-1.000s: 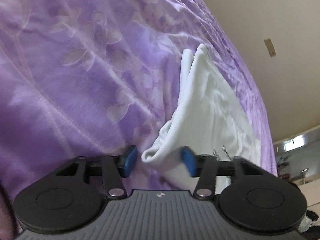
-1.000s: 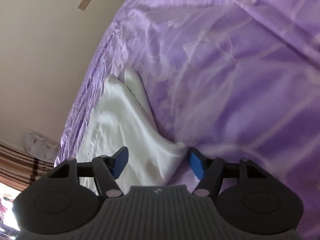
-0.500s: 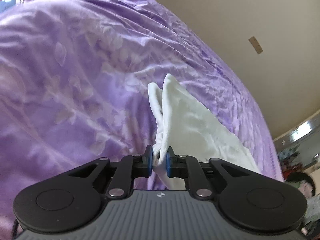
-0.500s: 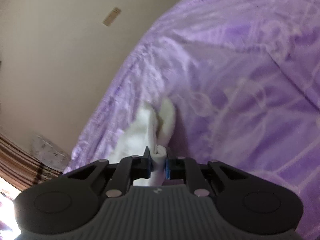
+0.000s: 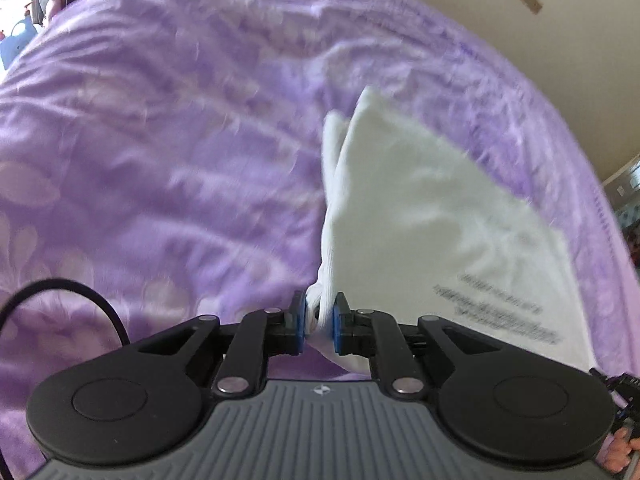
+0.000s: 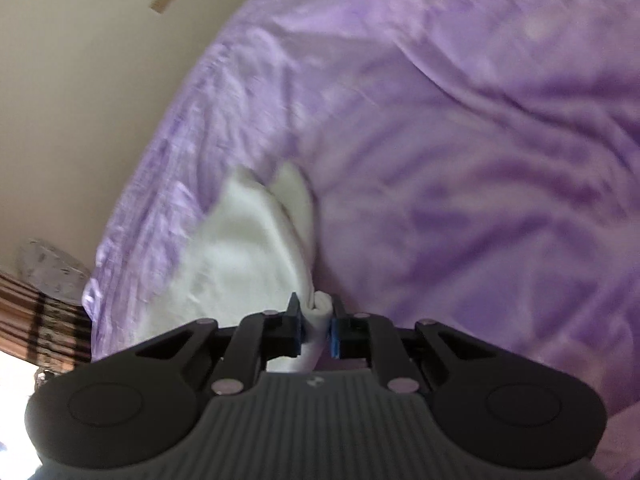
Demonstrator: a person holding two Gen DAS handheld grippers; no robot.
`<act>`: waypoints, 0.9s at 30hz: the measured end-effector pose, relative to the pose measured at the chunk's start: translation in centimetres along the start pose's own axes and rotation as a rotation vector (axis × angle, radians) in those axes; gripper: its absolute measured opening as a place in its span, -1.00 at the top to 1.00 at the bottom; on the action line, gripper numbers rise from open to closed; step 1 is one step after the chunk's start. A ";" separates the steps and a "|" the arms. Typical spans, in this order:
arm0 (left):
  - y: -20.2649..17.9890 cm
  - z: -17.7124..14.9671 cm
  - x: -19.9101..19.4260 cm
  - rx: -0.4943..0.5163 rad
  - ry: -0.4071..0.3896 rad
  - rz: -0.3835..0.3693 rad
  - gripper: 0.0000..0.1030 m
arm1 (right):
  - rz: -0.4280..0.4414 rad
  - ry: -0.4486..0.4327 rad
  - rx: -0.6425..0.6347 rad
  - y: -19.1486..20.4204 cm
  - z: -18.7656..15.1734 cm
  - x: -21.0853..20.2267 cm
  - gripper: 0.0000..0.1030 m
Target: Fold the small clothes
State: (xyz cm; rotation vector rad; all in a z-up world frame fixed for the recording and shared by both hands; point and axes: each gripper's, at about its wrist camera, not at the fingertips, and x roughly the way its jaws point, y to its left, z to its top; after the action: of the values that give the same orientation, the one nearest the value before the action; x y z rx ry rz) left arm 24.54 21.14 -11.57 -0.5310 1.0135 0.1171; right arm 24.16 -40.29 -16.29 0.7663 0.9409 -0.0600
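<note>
A small white garment [image 5: 432, 216] with grey printed text lies partly lifted on a purple floral bedspread [image 5: 160, 152]. My left gripper [image 5: 319, 322] is shut on a bunched corner of it. My right gripper [image 6: 316, 326] is shut on another rolled corner of the same white garment [image 6: 244, 248]. The cloth stretches forward from both grippers to two pointed ends resting on the bedspread [image 6: 460, 140]. Both views are motion-blurred.
A beige wall [image 6: 80, 80] runs along the bed's far edge. A black cable [image 5: 72, 292] loops at the left of the left wrist view. Striped curtains [image 6: 36, 312] and a patterned item [image 6: 48, 264] sit beyond the bed's edge.
Both grippers were open around the garment's near corners, then closed on them. Since then both have lifted and tilted with the cloth held.
</note>
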 end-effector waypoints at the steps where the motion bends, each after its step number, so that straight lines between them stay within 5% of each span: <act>1: 0.5 -0.2 1.1 -0.003 0.024 0.010 0.73 | -0.010 0.004 -0.001 -0.6 -0.3 0.4 0.86; 5: 2.4 -1.0 3.5 -0.029 0.033 -0.010 0.68 | -0.020 0.016 0.001 -2.5 -1.3 2.2 0.88; 9: 1.8 -1.1 3.2 0.051 0.038 0.008 0.51 | -0.025 0.015 -0.018 -2.8 -1.3 2.5 0.87; 16: -0.8 -0.5 -0.3 0.270 0.045 0.151 0.30 | -0.137 -0.025 -0.216 -0.1 -0.6 -0.4 0.28; 18: -1.4 -0.3 -1.5 0.320 0.012 0.179 0.30 | -0.143 -0.045 -0.266 0.6 0.0 -1.7 0.28; 27: -5.0 4.2 -0.8 0.366 -0.133 0.102 0.30 | 0.020 0.002 -0.406 4.9 3.4 0.9 -0.30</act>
State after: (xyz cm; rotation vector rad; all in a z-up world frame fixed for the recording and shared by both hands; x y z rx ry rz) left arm 29.01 18.88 -7.31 -0.1354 0.9051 0.0547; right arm 28.89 -38.55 -13.00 0.3990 0.9092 0.1460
